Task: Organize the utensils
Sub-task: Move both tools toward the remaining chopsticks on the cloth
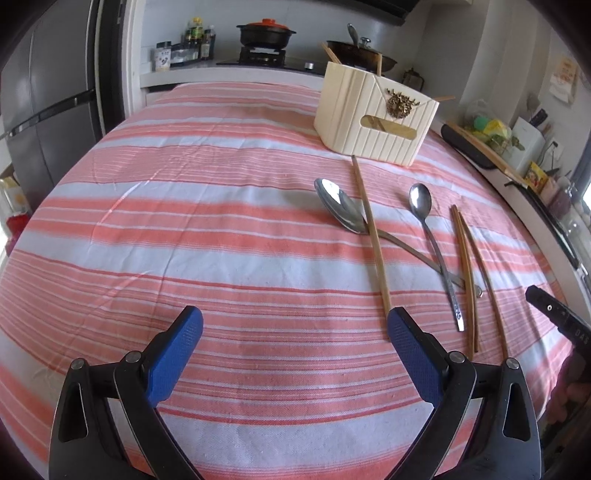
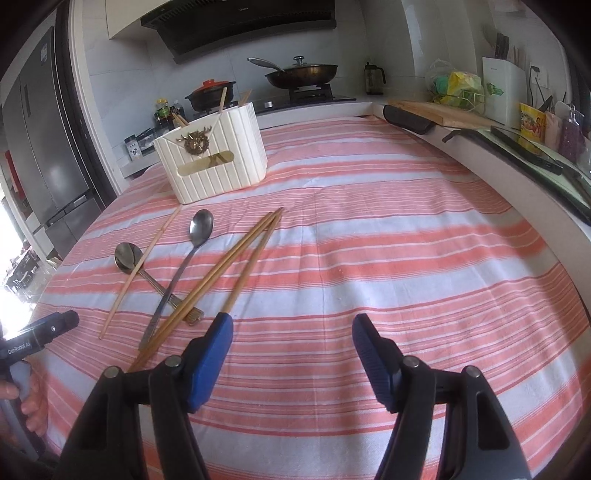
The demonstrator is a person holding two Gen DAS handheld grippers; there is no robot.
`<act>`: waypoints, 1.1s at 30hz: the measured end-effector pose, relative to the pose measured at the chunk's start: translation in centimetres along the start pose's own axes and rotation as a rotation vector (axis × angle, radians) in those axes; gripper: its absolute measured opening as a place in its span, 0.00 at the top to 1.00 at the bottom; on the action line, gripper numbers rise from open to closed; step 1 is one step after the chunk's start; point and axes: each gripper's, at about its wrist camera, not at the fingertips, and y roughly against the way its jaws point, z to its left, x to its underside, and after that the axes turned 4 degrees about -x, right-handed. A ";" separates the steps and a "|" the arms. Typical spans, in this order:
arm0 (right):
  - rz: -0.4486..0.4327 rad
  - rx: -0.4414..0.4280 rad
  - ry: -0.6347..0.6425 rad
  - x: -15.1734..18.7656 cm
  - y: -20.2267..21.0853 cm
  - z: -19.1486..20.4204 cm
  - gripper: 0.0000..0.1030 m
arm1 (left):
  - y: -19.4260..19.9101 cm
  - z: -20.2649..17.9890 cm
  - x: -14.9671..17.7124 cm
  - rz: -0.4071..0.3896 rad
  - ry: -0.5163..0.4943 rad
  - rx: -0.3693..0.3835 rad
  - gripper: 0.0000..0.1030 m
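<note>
Utensils lie scattered ahead of my left gripper [image 1: 295,328], whose jaws stand wide apart over bare cloth. A single chopstick [image 1: 370,236] runs from just past its right pad up toward the cream holder [image 1: 373,122], crossing the handle of a large spoon [image 1: 338,206]. Right of that lies a slimmer spoon [image 1: 430,236], its handle crossing the large spoon's, and further right a pair of chopsticks [image 1: 467,273].

My right gripper [image 2: 291,339] is open too, holding nothing; the pair of chopsticks [image 2: 221,269] lies ahead and left of its left pad, one stick ending right at that pad. The holder [image 2: 218,162] stands beyond, already carrying a few chopsticks.

Between and to the right of the right jaws the cloth is free; the table's right edge meets a counter. Left of the left jaws I also see open cloth.

A pink-and-white striped tablecloth [image 2: 388,258] covers the table. Behind are a stove with a frying pan [image 2: 303,74] and a red-lidded pot [image 1: 266,31], and a grey fridge [image 1: 44,110].
</note>
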 end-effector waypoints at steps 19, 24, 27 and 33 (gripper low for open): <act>0.162 -0.035 0.065 -1.5 -5.3 4.2 0.71 | -3.6 -7.6 -2.7 0.057 -0.270 -0.008 0.13; 0.164 0.072 0.161 -1.2 -5.2 4.7 0.92 | -4.8 -7.7 -3.2 0.103 -0.252 -0.016 0.30; 0.156 0.129 0.148 -1.2 -4.7 3.5 0.95 | -4.6 -7.9 -3.4 0.097 -0.261 -0.013 0.71; 0.148 0.159 0.103 -1.2 -3.8 1.2 0.95 | -4.4 -7.9 -3.5 0.085 -0.236 0.008 0.95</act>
